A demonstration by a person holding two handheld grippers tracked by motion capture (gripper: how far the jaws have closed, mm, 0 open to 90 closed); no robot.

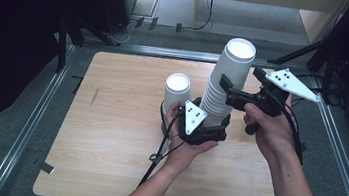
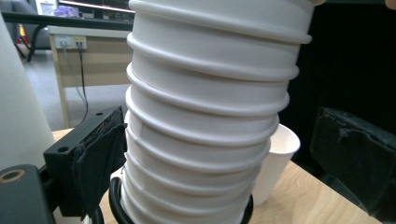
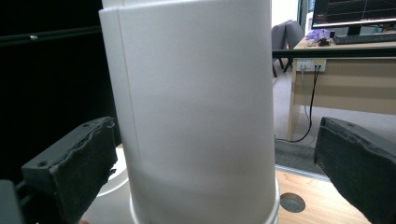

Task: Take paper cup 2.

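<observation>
High view: a tall stack of upturned white paper cups stands near the middle of the table, leaning a little toward the far right. A single upturned cup stands just left of it, close but apart as far as I can tell.

The left gripper sits low at the near side of the stack's base. In the left gripper view the stack rises between its jaws, which stand wide apart: the left pad lies close against the lower rims, perhaps just touching, while the right pad is well clear. Another cup, mouth up, stands on the table just behind the stack there.

The right gripper reaches in from the right at the stack's upper part. In the right gripper view the smooth wall of the top cup stands between its jaws, which are apart too, the right pad clear of the cup and the left pad close beside it.
</observation>
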